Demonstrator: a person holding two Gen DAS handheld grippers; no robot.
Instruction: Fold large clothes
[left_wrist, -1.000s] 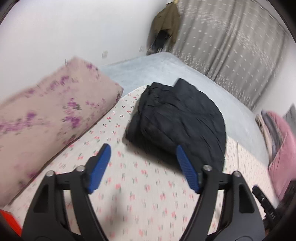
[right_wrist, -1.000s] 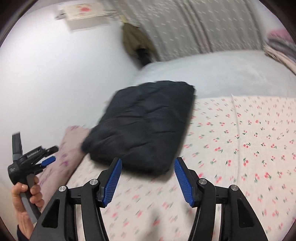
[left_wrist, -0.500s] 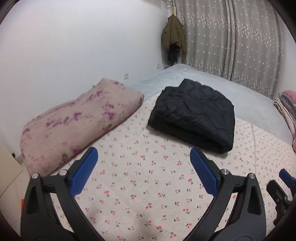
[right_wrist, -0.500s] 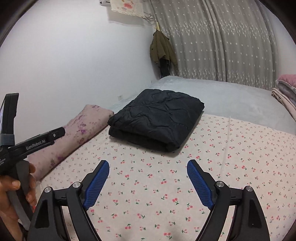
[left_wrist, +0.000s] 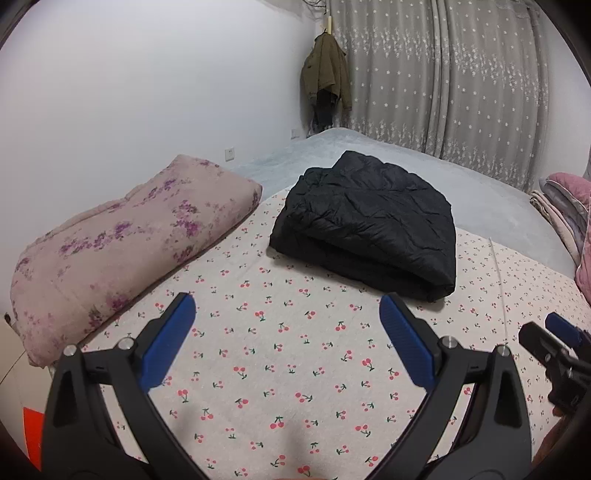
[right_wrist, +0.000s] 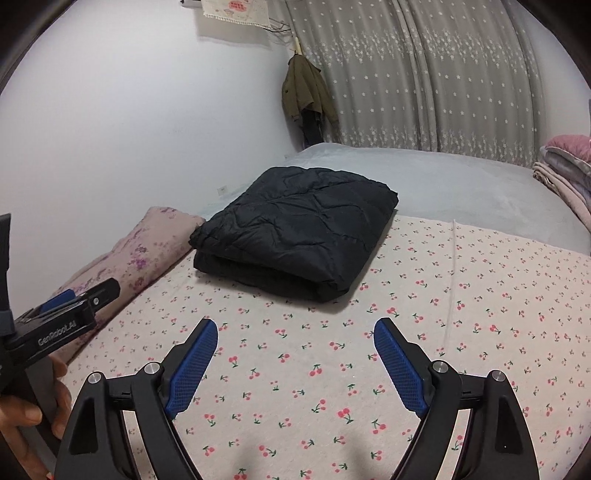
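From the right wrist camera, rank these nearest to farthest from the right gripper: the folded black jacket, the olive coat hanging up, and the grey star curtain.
From the right gripper:
1. Folded black jacket, straight ahead on the cherry-print sheet.
2. Olive coat, hanging in the far corner, left of centre.
3. Grey star curtain, along the back wall; roughly as far as the coat, so too close to call.

You face a quilted black jacket (left_wrist: 369, 229) of smooth cloth with a faint sheen, folded on a matt cherry-print sheet (left_wrist: 280, 354). Your left gripper (left_wrist: 286, 321) and right gripper (right_wrist: 295, 341) show matt black plastic arms, ribbed blue pads (right_wrist: 399, 365) and bright metal pins; the floral quilt (left_wrist: 122, 236) looks soft and fuzzy.
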